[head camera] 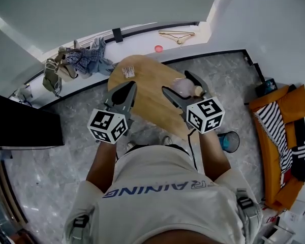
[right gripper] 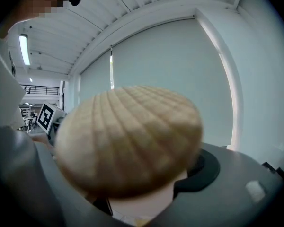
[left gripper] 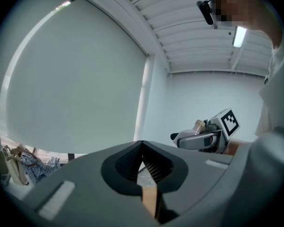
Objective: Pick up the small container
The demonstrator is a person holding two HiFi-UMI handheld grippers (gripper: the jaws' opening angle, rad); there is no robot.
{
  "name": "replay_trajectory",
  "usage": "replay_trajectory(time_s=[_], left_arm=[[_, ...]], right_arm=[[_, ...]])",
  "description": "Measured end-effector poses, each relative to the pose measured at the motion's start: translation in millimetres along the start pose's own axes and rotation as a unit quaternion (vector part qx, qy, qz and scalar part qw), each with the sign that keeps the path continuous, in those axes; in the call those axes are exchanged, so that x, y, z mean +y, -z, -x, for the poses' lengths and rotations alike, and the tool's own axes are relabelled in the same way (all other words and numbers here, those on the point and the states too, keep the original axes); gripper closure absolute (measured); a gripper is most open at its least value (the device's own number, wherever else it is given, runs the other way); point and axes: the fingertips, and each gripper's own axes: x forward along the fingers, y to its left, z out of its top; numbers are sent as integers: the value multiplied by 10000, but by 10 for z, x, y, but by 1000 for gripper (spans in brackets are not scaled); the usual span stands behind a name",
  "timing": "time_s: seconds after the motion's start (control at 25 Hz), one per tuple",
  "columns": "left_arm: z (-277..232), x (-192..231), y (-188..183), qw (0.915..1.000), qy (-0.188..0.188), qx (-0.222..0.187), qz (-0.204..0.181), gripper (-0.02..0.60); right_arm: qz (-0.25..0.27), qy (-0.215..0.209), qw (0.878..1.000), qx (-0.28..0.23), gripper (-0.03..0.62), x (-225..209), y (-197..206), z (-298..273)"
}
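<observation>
The right gripper point(head camera: 175, 81) has its jaws spread wide around the small container point(head camera: 182, 87), a pale pot with a ribbed, shell-shaped tan top. They pinch the body from both sides, which leaves the top free and upright. The container hangs in the air over the right edge of the wooden surface point(head camera: 145, 103), so the pick looks done. The left gripper point(head camera: 129, 88) hovers alongside over the near edge, its jaws together on nothing, probably just kept out of the way.
</observation>
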Motion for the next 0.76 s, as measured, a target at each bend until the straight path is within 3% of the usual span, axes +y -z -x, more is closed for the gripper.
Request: replay_trajectory(time_s=[0.76], left_arm=[[-38,-17,26,10000,48,65,-43,580]], right_arm=[[-23,88,9999,-78,155,-53,-35,17]])
